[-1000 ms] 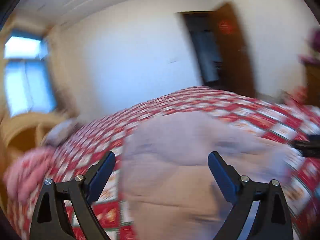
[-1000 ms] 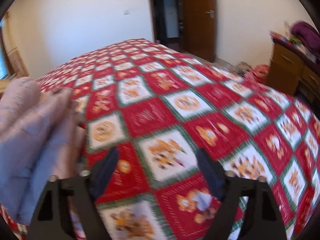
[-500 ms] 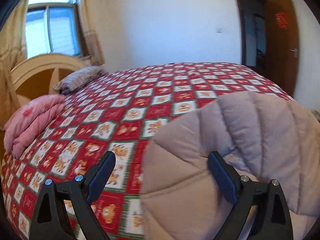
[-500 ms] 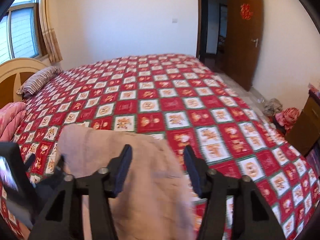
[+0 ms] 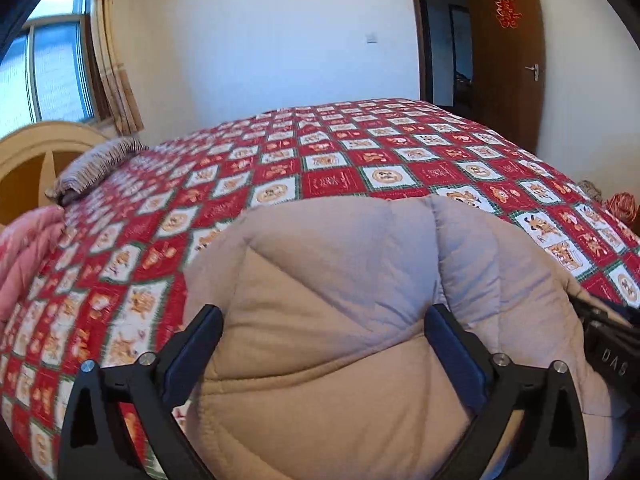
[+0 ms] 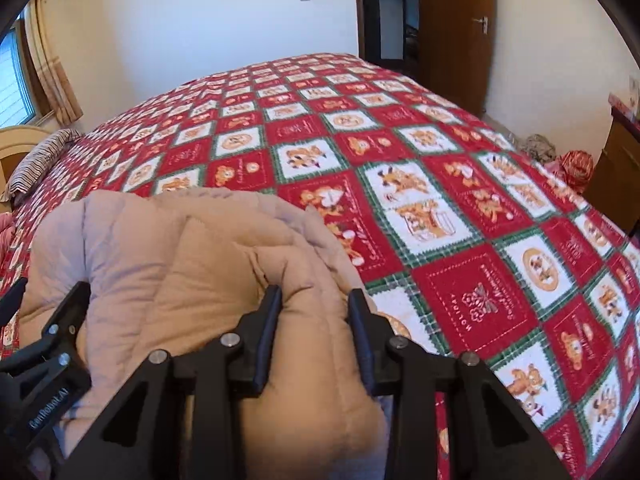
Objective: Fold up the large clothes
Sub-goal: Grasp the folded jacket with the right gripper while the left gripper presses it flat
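Your left gripper's body, seen from the right wrist camera, carries white lettering that looks like "GenRobot.AI"; in the left wrist view your right gripper (image 5: pixel 612 344) shows the letters "DAS" at the frame's right edge. The brown door (image 5: pixel 508 56) bears a red paper decoration (image 5: pixel 506 12) whose characters are too small to read, and the bedspread's red squares carry script too fine to make out.

One beige quilted puffer jacket (image 5: pixel 360 300) lies bunched at the near edge of the bed, on the red, white and green patchwork bedspread (image 5: pixel 360 160). Your left gripper (image 5: pixel 322 344) stands nearly at its widest, still opening, its two fingers astride a broad bulge of the jacket; whether the pads touch the fabric you cannot tell. Your right gripper (image 6: pixel 316 320) is closing on a padded fold at the jacket's right side; the fold fills the gap between both fingers, which press into it.

Beyond lie one striped pillow (image 5: pixel 96 164) by the headboard (image 5: pixel 36 152) and one pink quilt (image 5: pixel 24 248) at the left.
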The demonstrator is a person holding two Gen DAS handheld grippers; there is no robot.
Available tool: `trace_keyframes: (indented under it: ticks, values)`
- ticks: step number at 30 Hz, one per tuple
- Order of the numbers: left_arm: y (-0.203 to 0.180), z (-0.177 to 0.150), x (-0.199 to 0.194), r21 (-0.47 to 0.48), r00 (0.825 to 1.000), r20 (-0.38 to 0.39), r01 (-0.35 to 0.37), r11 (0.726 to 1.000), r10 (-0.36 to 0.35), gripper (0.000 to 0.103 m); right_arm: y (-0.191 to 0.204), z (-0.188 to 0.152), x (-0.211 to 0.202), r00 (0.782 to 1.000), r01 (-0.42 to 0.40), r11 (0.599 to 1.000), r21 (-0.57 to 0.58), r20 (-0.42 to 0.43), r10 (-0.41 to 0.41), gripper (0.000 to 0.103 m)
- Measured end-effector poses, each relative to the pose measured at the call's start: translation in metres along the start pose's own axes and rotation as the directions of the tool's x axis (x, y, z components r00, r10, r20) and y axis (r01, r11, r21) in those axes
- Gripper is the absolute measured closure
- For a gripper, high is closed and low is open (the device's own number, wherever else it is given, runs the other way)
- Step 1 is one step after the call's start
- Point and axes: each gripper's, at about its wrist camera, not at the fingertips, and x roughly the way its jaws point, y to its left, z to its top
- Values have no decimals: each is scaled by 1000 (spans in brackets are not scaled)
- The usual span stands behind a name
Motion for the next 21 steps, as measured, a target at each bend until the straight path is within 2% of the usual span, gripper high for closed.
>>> trace_keyframes:
  ticks: [21]
  values:
    - [-12, -15, 26, -3, 1000, -18, -22, 1000, 22, 1, -1, -16, 35, 1000, 19, 999, -26, -7, -19, 65]
